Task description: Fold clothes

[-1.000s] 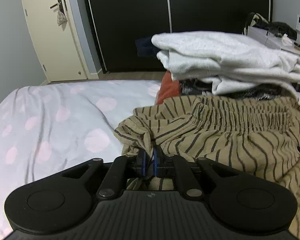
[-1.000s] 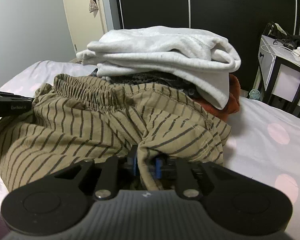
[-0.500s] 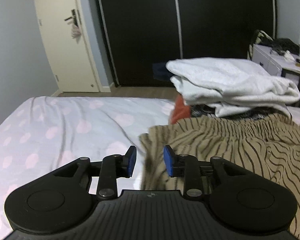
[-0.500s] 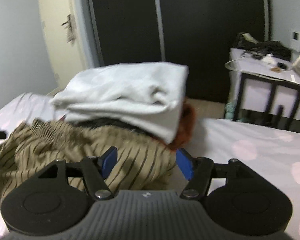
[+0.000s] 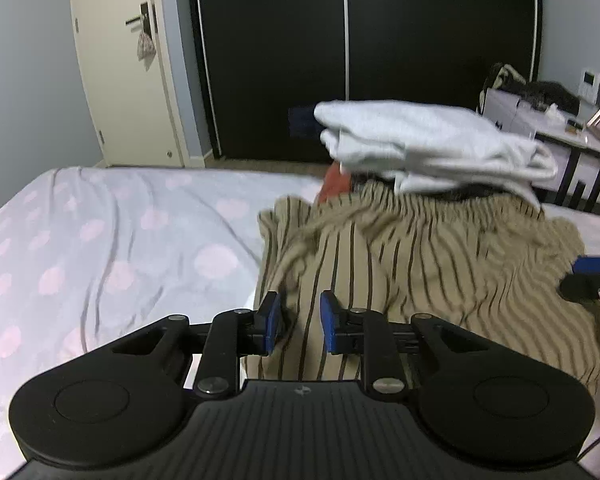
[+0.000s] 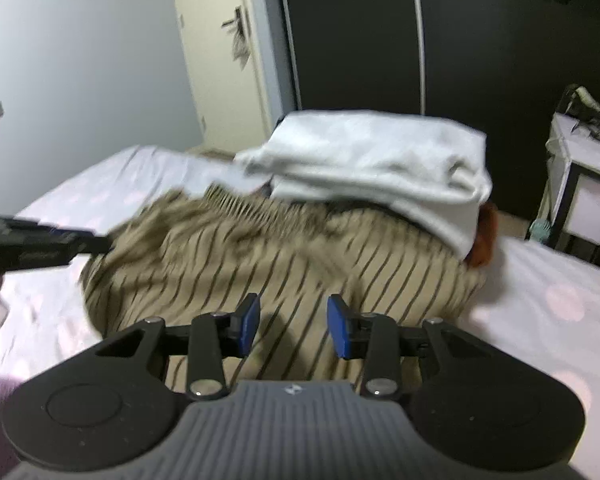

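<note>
A bedroom with a dark wardrobe [image 5: 340,60] and a cream door [image 5: 120,64] at 12 o'clock; in front is a bed [image 5: 100,240] with a dotted pale sheet. The striped garment [image 5: 420,264] lies on the sheet, bunched, its far edge touching a stack at 1 o'clock topped by a folded white piece [image 5: 420,144]. The left gripper [image 5: 298,326] hangs over the near edge of the garment with its jaws parted and nothing between them. The right gripper [image 6: 294,326] is the same: jaws apart, empty, over the striped cloth. I think the fold looks loose and uneven, so the cloth may slide open. Also, a grip near the stack could pull the white piece down, because the garment touches it.
</note>
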A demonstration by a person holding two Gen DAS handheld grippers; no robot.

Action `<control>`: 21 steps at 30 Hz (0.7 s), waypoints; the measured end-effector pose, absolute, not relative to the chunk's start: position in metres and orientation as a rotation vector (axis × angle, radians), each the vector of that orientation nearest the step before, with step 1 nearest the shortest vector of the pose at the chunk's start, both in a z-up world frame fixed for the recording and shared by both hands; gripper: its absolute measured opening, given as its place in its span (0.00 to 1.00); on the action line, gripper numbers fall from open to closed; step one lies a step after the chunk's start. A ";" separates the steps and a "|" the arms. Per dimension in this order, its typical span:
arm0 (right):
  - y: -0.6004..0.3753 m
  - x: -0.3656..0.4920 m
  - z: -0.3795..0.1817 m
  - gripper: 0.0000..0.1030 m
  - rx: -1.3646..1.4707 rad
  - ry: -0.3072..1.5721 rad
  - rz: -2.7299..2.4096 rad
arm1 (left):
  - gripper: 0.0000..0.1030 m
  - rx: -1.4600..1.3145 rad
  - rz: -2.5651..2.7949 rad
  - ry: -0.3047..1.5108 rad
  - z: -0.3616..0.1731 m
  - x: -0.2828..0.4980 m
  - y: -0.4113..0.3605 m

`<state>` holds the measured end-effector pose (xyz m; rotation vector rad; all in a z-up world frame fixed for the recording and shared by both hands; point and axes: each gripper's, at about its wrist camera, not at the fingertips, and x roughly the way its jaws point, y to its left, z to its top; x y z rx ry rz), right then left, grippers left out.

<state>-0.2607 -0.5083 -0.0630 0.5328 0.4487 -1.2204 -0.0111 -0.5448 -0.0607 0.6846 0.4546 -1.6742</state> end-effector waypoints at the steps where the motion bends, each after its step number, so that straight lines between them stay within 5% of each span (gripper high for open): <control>1: -0.506 -0.258 -0.067 0.38 0.541 0.466 -1.212 | 0.19 0.695 -1.666 0.459 -0.065 -0.011 -0.546; 12: -0.501 -0.258 -0.073 0.39 0.567 0.512 -1.235 | 0.19 0.734 -1.587 0.458 -0.071 -0.014 -0.541; 21: -0.486 -0.246 -0.046 0.57 0.548 0.477 -1.252 | 0.23 0.693 -1.569 0.486 -0.042 -0.020 -0.513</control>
